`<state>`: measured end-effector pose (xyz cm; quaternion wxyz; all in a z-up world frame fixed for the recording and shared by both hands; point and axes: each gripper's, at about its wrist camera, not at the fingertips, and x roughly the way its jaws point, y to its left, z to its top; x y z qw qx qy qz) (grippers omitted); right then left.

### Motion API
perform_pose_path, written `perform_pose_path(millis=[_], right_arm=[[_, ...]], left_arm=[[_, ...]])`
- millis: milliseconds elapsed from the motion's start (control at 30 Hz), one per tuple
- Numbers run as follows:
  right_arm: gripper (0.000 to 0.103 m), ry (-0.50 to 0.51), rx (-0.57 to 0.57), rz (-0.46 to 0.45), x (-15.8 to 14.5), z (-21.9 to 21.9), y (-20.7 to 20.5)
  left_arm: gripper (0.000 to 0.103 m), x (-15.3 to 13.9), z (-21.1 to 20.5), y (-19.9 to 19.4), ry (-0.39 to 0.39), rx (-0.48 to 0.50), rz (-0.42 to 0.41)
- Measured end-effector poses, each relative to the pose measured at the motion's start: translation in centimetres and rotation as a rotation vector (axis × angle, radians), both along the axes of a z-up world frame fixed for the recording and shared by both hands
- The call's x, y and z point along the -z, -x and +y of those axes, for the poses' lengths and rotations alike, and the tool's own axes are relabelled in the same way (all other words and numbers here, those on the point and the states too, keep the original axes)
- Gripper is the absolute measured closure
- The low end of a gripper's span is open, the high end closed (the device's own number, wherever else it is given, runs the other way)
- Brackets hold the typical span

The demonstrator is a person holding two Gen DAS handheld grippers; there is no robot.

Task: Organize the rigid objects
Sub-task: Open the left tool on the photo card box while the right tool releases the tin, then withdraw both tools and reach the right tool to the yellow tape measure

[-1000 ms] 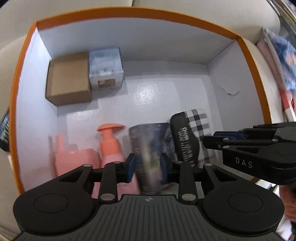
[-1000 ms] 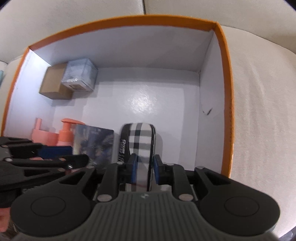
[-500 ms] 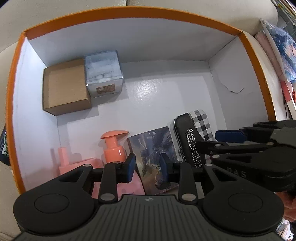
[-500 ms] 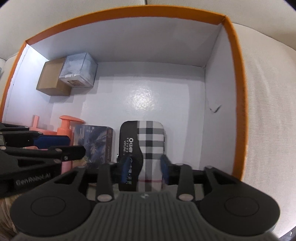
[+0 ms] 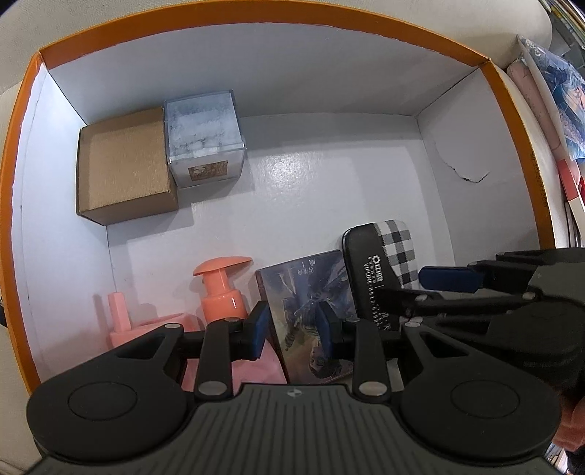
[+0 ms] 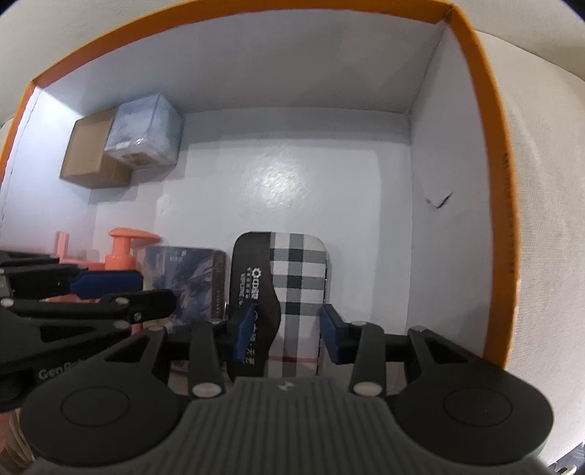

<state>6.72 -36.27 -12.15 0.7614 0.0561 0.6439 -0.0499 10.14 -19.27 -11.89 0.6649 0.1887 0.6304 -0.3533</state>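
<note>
An orange-rimmed white storage box (image 5: 256,18) fills both views. My left gripper (image 5: 292,325) points down into it, shut on a dark illustrated box (image 5: 307,288) that stands on edge near the front wall. Right of it is a black and plaid case (image 6: 292,270), showing its broad face. My right gripper (image 6: 287,329) hangs over the case's near end with its jaws apart. The blue pads straddle the case without pressing on it. In the left wrist view the right gripper (image 5: 438,285) reaches in from the right, above the plaid case (image 5: 398,248).
A brown carton (image 5: 120,164) and a clear cube box (image 5: 203,139) sit together in the far left corner. A salmon pump bottle (image 5: 221,288) and a pink holder (image 5: 120,310) stand at the front left. The right wall has a small tear (image 5: 468,177). Cushions and cloth lie outside the box.
My right jaws have opened and let go of the plaid case, which was held edge-on and now shows its broad face. My left gripper still holds the illustrated box.
</note>
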Motion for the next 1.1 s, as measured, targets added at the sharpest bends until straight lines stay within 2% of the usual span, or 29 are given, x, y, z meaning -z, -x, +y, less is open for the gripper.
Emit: perform_pose_path(millis=[333,533,567,733,867,1033,1100], right_arm=[[0.062,0.01,-0.043,-0.018,-0.1,0.6,0.2],[0.062,0.04,-0.048,-0.083,-2.1,1.3,1.2],[0.062,0.042,-0.056,-0.102,-2.7,1.7,1.5],[0.064,0.079,-0.117,-0.259,-6.6,4.2,3.9],[0.064,0.039,-0.119,-0.387,-9.4,6.1,5.7],[0.064,-0.026,-0.108,-0.563,-11.7,9.8,8.1],[0.063,-0.056,-0.111,-0.597,-12.3,11.2,9.2]], left_arm=[[0.069,-0.1,0.4,0.2,0.026,-0.007,0.0],[0.07,-2.7,1.7,1.1,0.109,0.021,-0.037],[0.073,-3.5,2.2,1.4,0.139,0.032,-0.051],[0.074,-7.6,5.2,2.0,0.254,0.055,-0.103],[0.074,-10.1,7.4,2.4,0.328,0.065,-0.144],[0.074,-13.0,12.6,1.9,0.368,0.02,-0.183],[0.074,-13.5,14.6,1.5,0.36,-0.005,-0.196]])
